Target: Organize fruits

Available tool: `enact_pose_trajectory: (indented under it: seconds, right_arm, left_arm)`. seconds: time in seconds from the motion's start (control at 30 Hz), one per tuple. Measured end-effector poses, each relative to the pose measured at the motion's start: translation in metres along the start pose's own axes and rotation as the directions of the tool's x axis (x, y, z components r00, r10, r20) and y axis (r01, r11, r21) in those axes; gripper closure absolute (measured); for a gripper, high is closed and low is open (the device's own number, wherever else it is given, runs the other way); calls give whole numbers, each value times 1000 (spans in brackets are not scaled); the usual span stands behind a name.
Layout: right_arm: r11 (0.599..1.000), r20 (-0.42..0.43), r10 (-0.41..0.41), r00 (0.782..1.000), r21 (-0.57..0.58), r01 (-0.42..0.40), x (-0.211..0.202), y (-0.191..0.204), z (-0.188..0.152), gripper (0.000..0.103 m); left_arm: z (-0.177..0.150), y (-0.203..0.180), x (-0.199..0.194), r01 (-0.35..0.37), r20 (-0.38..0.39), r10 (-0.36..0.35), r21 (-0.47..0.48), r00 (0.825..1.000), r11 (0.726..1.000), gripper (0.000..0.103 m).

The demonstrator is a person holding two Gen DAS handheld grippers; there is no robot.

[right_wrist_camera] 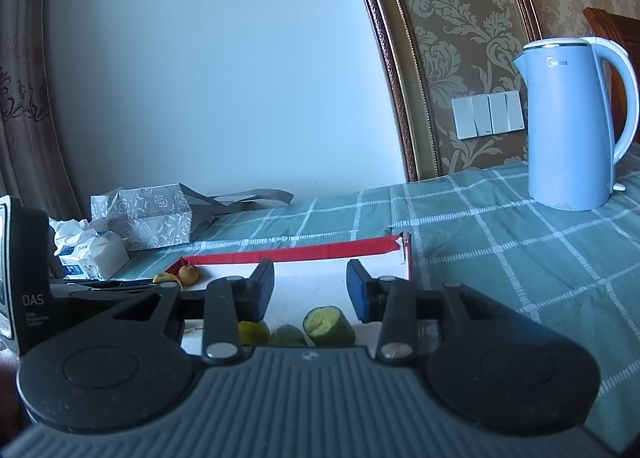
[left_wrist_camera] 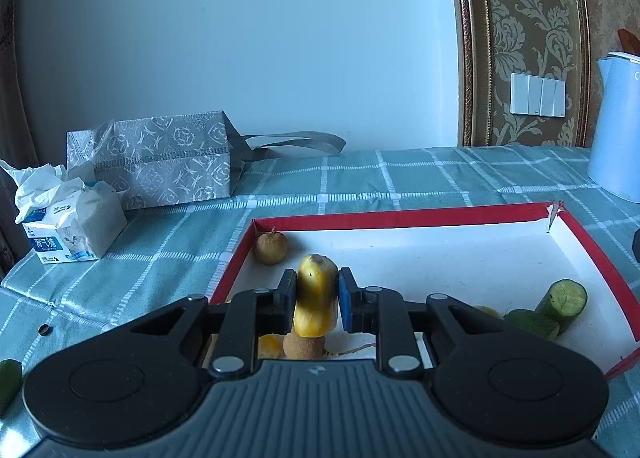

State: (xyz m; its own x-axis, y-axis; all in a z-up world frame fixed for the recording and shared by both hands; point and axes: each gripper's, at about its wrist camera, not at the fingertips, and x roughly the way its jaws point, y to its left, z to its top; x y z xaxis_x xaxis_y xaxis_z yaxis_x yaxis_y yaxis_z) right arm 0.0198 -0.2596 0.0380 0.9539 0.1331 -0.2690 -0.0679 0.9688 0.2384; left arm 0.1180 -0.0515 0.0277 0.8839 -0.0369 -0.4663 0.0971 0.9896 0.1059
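Observation:
My left gripper (left_wrist_camera: 316,294) is shut on a yellow banana piece (left_wrist_camera: 315,300) and holds it upright over the left part of a red-rimmed white tray (left_wrist_camera: 400,213). A brown longan (left_wrist_camera: 271,248) lies in the tray's far left corner. A kiwi (left_wrist_camera: 303,346) and an orange piece (left_wrist_camera: 269,346) lie under the gripper. Cut cucumber pieces (left_wrist_camera: 562,300) lie at the tray's right. My right gripper (right_wrist_camera: 310,290) is open and empty above the tray (right_wrist_camera: 304,250), over the cucumber pieces (right_wrist_camera: 329,322) and an orange fruit (right_wrist_camera: 253,332).
A patterned grey bag (left_wrist_camera: 160,159) and a tissue pack (left_wrist_camera: 68,225) stand at the back left. A blue kettle (right_wrist_camera: 572,125) stands at the back right on the checked green tablecloth (right_wrist_camera: 500,258). A green piece (left_wrist_camera: 9,382) lies left of the tray.

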Motion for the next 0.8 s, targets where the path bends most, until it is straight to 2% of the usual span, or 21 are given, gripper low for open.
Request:
enact_pose_trajectory:
  seconds: [0.8]
  right_arm:
    - [1000,-8,-1,1000,-15,1,2,5,-2,65]
  left_arm:
    - [-3,1,6,32,-8,-32,-14,999,999,81]
